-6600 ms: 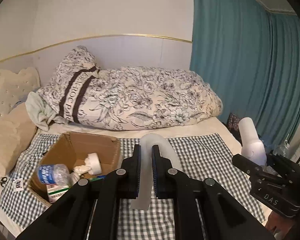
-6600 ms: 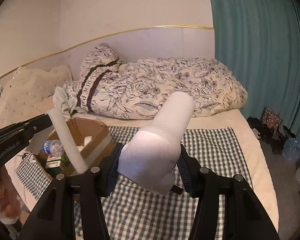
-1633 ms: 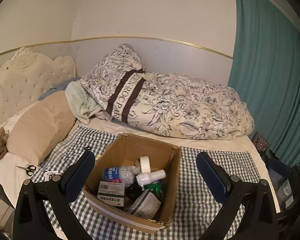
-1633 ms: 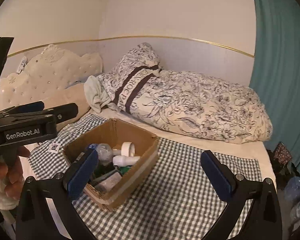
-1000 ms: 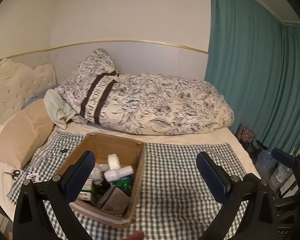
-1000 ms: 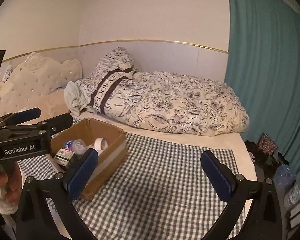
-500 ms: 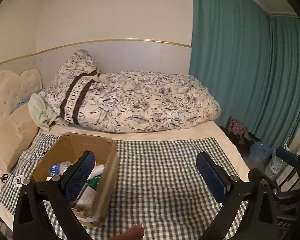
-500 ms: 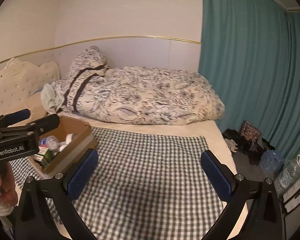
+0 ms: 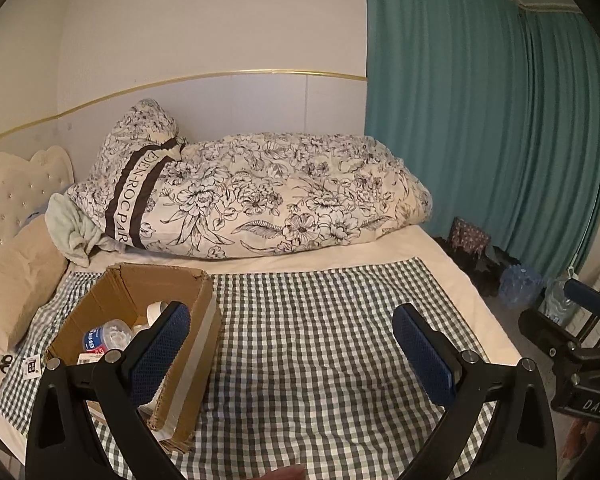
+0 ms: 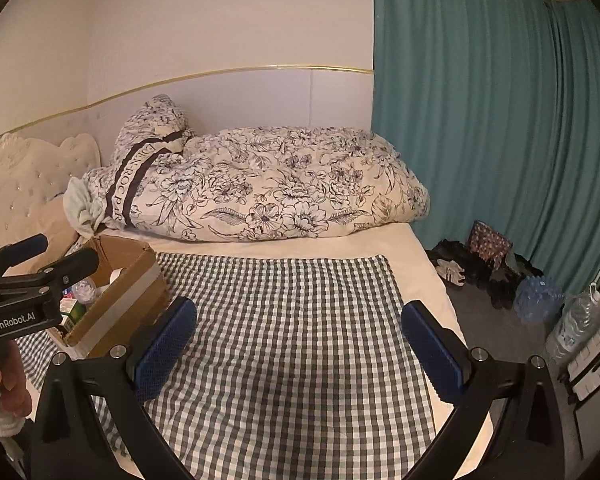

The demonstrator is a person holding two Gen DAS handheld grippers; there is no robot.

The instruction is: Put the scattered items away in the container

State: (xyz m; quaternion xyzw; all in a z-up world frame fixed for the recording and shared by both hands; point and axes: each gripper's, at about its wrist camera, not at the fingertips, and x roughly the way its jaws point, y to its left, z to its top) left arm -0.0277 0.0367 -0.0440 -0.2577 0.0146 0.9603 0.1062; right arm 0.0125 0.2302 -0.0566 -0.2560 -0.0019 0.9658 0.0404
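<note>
Centrally, a brown cardboard box [image 9: 198, 322] sits open-topped on a green-and-white checked cloth [image 9: 320, 340] spread over a bed. It stands at the cloth's left side. Pale tape runs along one outer wall of the box. Inside it lie a crumpled water bottle with a blue label [image 9: 104, 334], a white tape roll [image 9: 154, 312] and other small packages, partly hidden by the box walls. The left gripper [image 9: 292, 344] hovers above the cloth with its blue-padded jaws wide apart and holding nothing. The right gripper [image 10: 298, 338] likewise hangs with jaws spread and empty. To the right of the box the cloth lies bare up to the bed's edge. A rolled floral duvet [image 9: 268, 196] lines the far wall, and teal curtains [image 9: 480, 120] hang beyond the right edge.
</note>
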